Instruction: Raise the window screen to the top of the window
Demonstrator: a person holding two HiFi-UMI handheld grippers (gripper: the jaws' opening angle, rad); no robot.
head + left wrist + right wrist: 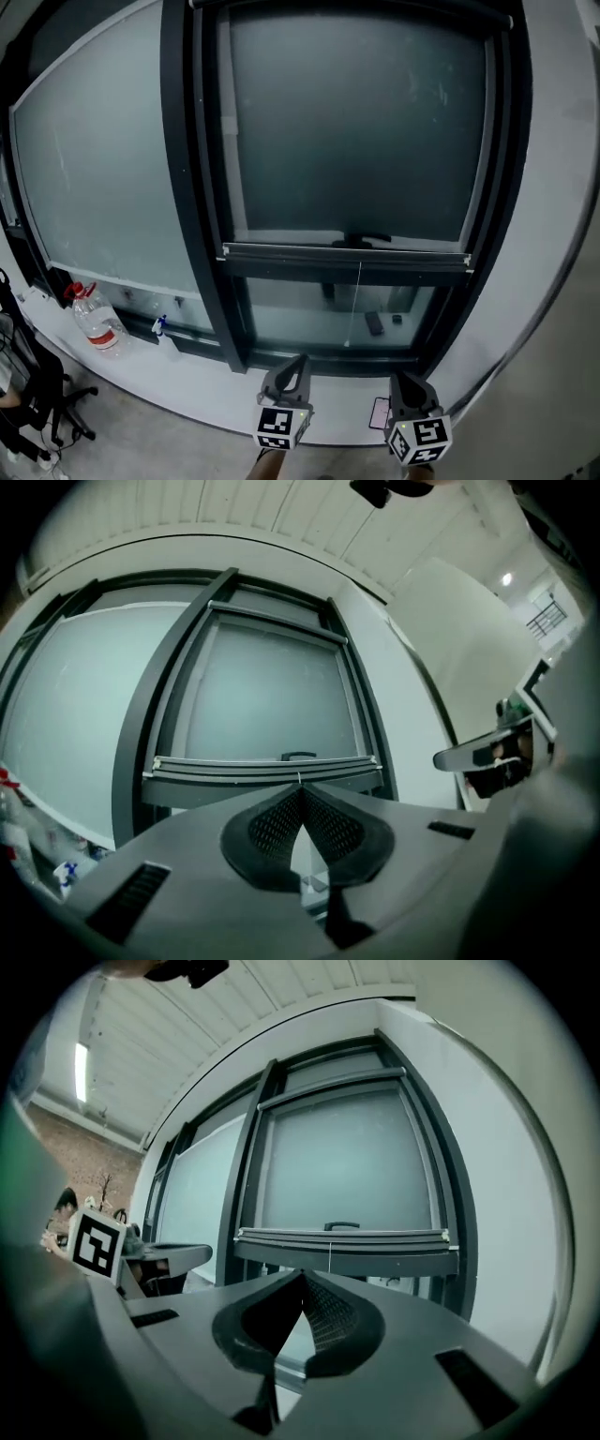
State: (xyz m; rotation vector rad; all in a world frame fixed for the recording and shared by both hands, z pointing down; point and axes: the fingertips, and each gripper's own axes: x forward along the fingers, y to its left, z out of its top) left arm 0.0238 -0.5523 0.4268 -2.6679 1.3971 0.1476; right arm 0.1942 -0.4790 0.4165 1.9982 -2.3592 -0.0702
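Observation:
The window screen is a dark mesh panel in a black frame. Its bottom bar sits partway up the opening, with a small black handle at the middle and a thin cord hanging below. That bar also crosses the left gripper view, and the bar shows in the right gripper view too. My left gripper and right gripper hover low over the sill, well short of the bar. Both are shut and hold nothing; the left gripper and right gripper show tips meeting.
A white sill runs below the window, with a phone lying between the grippers. A red-capped water bottle and a small blue-topped bottle stand at the left. An office chair is at the far left.

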